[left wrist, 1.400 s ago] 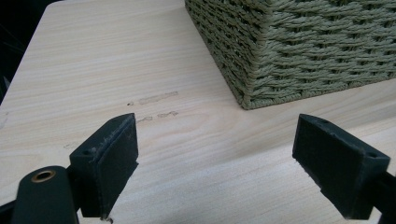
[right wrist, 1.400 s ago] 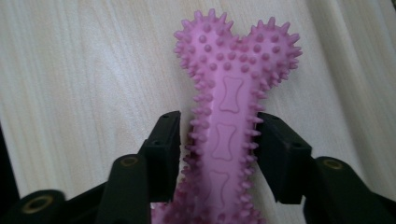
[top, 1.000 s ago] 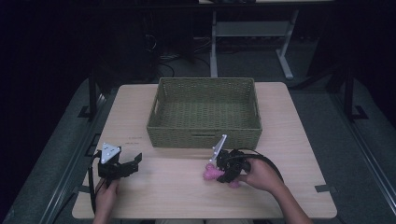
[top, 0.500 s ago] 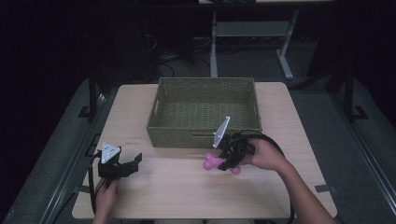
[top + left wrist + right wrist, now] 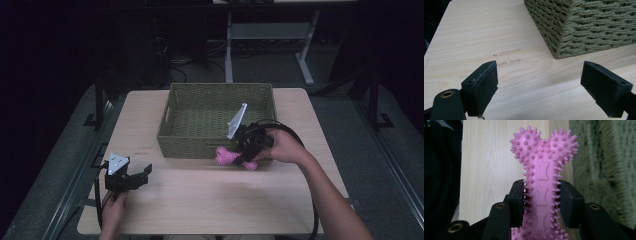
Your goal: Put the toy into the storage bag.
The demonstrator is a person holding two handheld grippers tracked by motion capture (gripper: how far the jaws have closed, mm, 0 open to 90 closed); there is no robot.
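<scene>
My right gripper (image 5: 239,156) (image 5: 541,195) is shut on a pink spiky bone-shaped toy (image 5: 227,156) (image 5: 541,170), its pads pressing the shaft on both sides. It holds the toy in the air just in front of the near wall of the green woven basket (image 5: 220,92). In the right gripper view the toy's knobbed end points away, with the basket (image 5: 604,165) at the right. My left gripper (image 5: 142,175) (image 5: 540,85) rests near the table's front left, open with nothing between its jaws, facing a corner of the basket (image 5: 584,27).
The wooden table (image 5: 210,200) has free room in front of the basket and to its left. A black cable (image 5: 280,127) loops from the right gripper. A desk frame (image 5: 270,35) stands on the dark floor beyond the table.
My right gripper has risen with the pink toy and moved toward the basket's near wall. The left gripper has stayed where it was.
</scene>
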